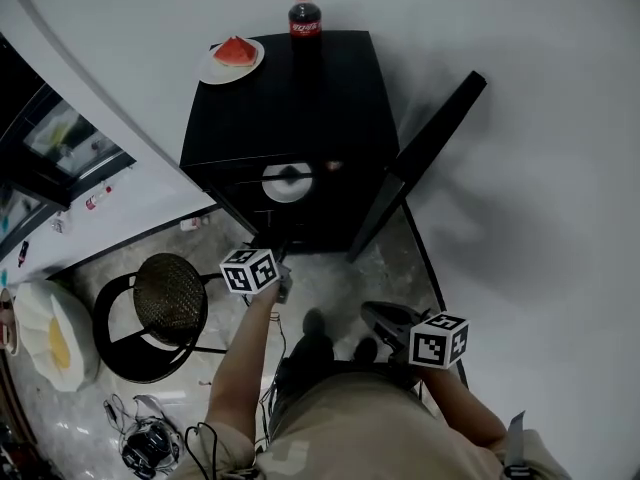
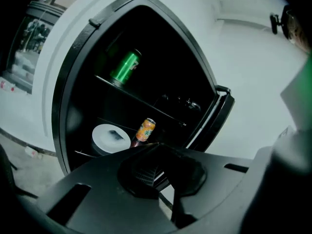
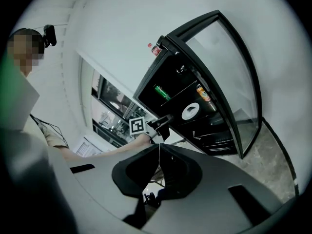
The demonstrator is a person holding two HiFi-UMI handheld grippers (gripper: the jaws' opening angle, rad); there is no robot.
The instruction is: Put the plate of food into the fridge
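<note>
You see a cola bottle standing upright near the wall. Green can sits higher than orange can. On your left: round stool, white cushion beside it, tangled cables on the floor.

Sparse lab-like room: mini fridge, stool, loose cable tangle

Both forearms reach forward, the left gripper ahead of the right gripper. Both have their jaws closed and empty.
</note>
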